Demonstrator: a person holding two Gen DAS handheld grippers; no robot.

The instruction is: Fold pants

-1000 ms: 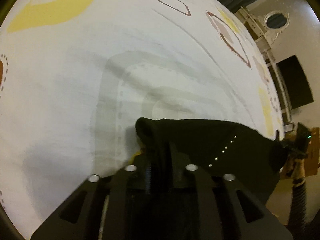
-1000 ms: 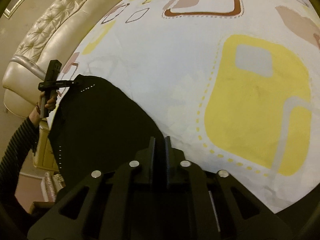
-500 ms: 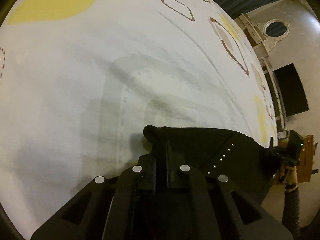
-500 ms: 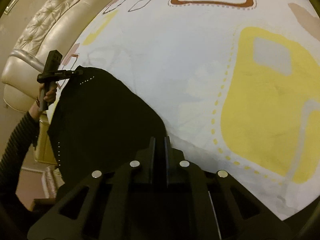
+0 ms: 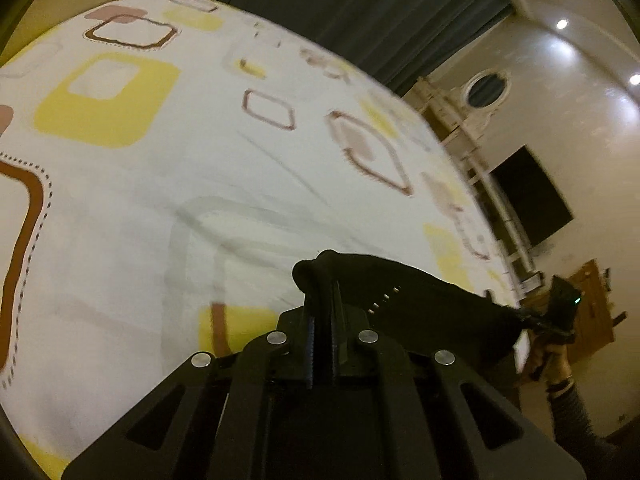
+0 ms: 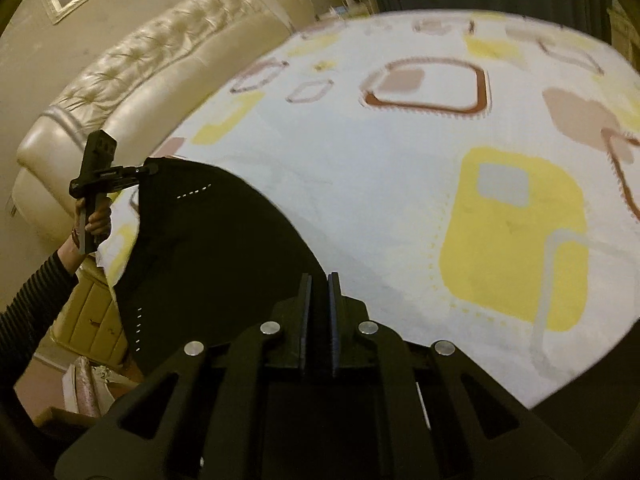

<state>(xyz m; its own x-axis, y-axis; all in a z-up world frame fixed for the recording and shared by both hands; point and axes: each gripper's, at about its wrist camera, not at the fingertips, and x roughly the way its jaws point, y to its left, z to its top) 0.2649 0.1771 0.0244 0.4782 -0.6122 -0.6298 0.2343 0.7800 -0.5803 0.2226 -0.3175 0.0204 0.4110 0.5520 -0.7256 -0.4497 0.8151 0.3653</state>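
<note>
The black pants (image 5: pixel 420 304) hang stretched between my two grippers above the patterned bed sheet (image 5: pixel 160 200). My left gripper (image 5: pixel 322 286) is shut on one bunched corner of the fabric. In that same view the right gripper (image 5: pixel 520 314) grips the far corner at the right edge. In the right wrist view the pants (image 6: pixel 208 248) spread as a wide dark panel with small white studs. My right gripper (image 6: pixel 319 280) is shut on their near edge. The left gripper (image 6: pixel 150 168), held by a hand (image 6: pixel 94 216), pinches the far corner.
The white sheet (image 6: pixel 380 184) with yellow and brown squares covers the whole bed. A cream tufted headboard (image 6: pixel 140 76) runs along the far left. A dark curtain (image 5: pixel 360 8), a black screen (image 5: pixel 528 196) and wooden furniture (image 5: pixel 592 300) stand beyond the bed.
The left jaws shut on the pants corner. Both grippers then rose and tilted up, lifting the pants off the sheet, so more of the room shows.
</note>
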